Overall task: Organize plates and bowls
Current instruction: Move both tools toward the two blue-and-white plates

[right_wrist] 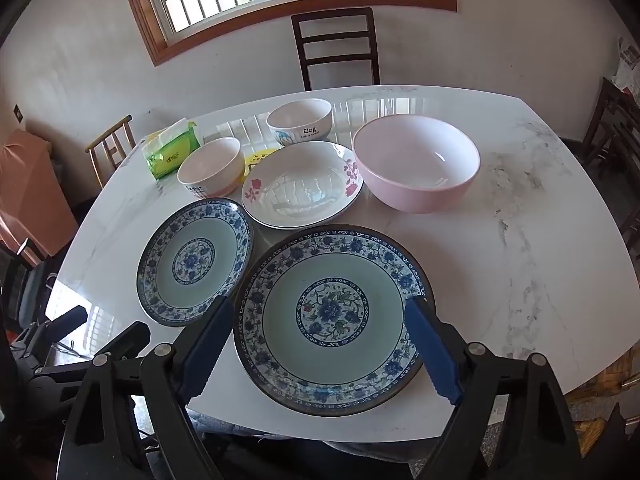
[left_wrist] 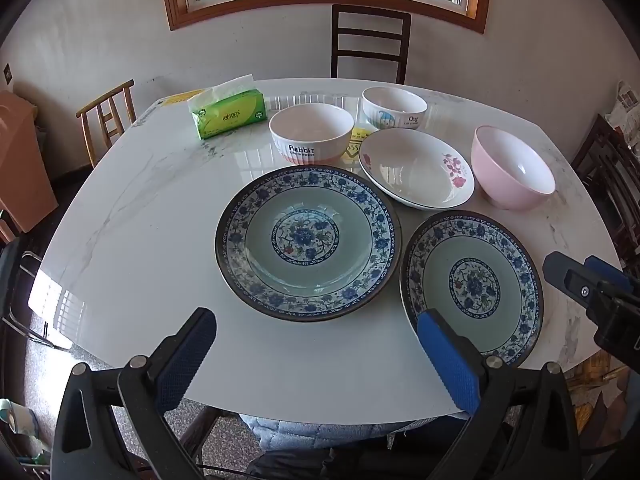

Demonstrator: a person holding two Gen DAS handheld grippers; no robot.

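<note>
Both tongs stand apart, holding nothing. The right tongs (right_wrist: 320, 344) hover above the blue-patterned plate (right_wrist: 330, 318) at the worktop's (right_wrist: 520, 280) near edge; the left tongs (left_wrist: 316, 354) hover short of its twin (left_wrist: 308, 242), mid-worktop.

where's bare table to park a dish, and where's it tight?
Free: the table's right side, beyond the pink bowl and right blue plate; the left side, between the tissue pack and left blue plate. Crowded: the middle, with Rabbit bowl, Dog bowl and floral dish close together.
</note>
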